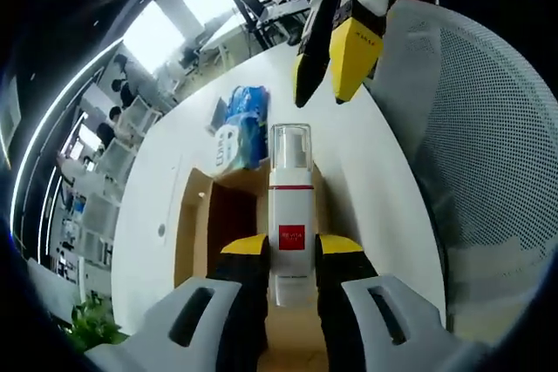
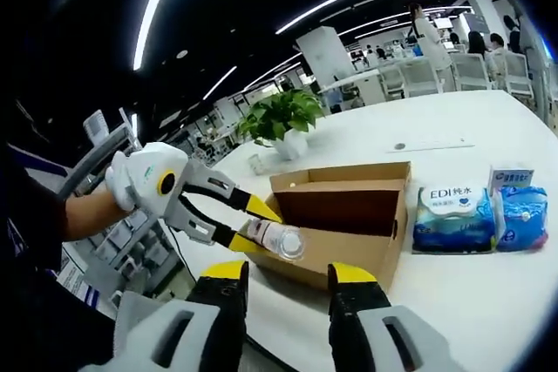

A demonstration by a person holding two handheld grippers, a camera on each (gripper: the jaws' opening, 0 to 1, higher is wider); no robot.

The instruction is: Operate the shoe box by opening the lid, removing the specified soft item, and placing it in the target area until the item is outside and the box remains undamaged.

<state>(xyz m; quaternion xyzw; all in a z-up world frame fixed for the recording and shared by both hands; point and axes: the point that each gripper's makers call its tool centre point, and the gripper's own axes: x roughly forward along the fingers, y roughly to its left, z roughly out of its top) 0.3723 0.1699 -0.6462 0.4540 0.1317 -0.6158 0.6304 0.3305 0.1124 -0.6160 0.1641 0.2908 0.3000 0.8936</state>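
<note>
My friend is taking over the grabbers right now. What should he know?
Left gripper: shut on the white pump bottle, held over the open shoe box.
Right gripper: open, holding nothing, hanging just short of the box's near wall; in the left gripper view it hangs above the bottle.
Things: the box sits on the white table with its lid already open. Blue tissue packs lie on the table beside the box.
Done: lid opened, bottle gripped.
Left: whether the bottle is the item wanted is unclear; carry it clear of the box, set it on the table, and don't crush the cardboard.
</note>
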